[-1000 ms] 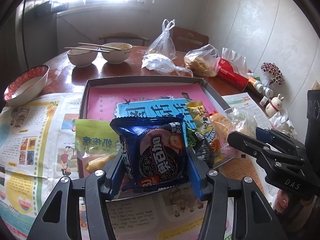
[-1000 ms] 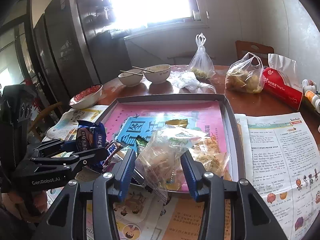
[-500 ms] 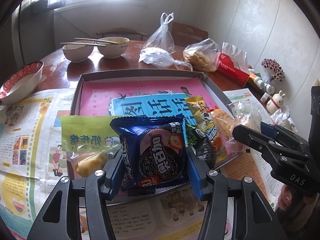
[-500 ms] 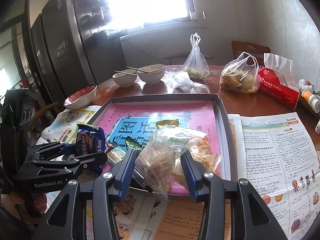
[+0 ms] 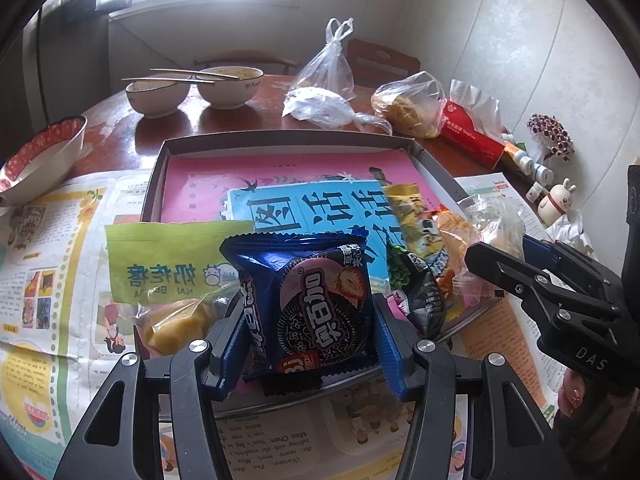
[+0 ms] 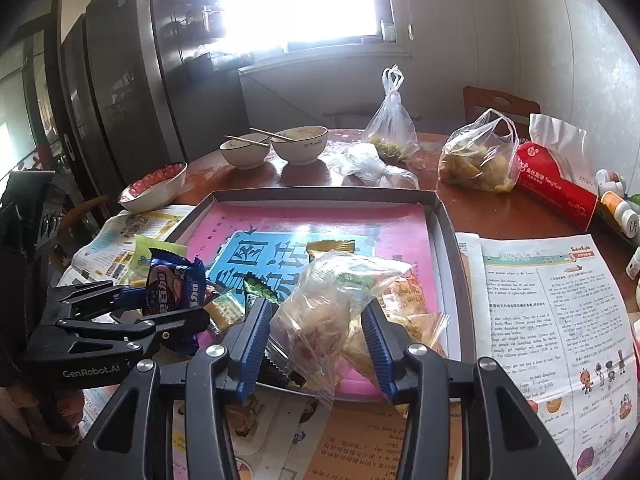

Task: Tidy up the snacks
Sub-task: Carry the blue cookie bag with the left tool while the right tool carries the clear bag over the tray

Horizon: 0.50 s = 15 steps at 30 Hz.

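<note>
The left tongs (image 5: 310,338) pinch a blue cookie packet (image 5: 308,300) between their pads, while the right tongs (image 6: 316,344) pinch a clear snack bag (image 6: 332,308).

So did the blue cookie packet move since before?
Yes, slightly: the left tool carried the blue cookie packet rightward, in over the left wall of the tray.

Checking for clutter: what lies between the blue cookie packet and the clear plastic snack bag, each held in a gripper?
In the left wrist view, a black-and-green wrapper and a yellow packet lie between the blue cookie packet and the clear plastic snack bag.
</note>
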### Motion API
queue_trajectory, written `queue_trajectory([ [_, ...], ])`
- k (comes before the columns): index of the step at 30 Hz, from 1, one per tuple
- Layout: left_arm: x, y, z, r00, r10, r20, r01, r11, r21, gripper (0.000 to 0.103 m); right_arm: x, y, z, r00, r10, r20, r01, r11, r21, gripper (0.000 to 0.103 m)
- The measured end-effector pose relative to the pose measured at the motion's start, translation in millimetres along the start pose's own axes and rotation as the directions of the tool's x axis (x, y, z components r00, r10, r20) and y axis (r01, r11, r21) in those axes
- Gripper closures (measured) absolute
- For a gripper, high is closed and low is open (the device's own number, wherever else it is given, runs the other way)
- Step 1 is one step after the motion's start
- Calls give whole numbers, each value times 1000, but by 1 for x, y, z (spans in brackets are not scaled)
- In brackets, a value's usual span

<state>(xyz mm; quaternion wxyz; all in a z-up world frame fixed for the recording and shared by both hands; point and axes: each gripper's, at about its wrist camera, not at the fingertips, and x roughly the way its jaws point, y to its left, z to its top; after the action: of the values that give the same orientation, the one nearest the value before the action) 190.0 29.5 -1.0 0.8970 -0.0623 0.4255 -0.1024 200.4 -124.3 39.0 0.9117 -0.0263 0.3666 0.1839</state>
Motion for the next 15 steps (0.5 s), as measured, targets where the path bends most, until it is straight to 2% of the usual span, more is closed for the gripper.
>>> queue_trajectory([
  [4, 1, 1, 0, 1000, -2, -2, 2, 1000, -4, 45, 5, 1, 1, 1000, -2, -4, 2, 1000, -8, 56],
  [15, 3, 3, 1, 1000, -1, -6, 1, 1000, -9, 45, 15, 19, -1, 998, 57, -32, -58, 997, -53, 56],
])
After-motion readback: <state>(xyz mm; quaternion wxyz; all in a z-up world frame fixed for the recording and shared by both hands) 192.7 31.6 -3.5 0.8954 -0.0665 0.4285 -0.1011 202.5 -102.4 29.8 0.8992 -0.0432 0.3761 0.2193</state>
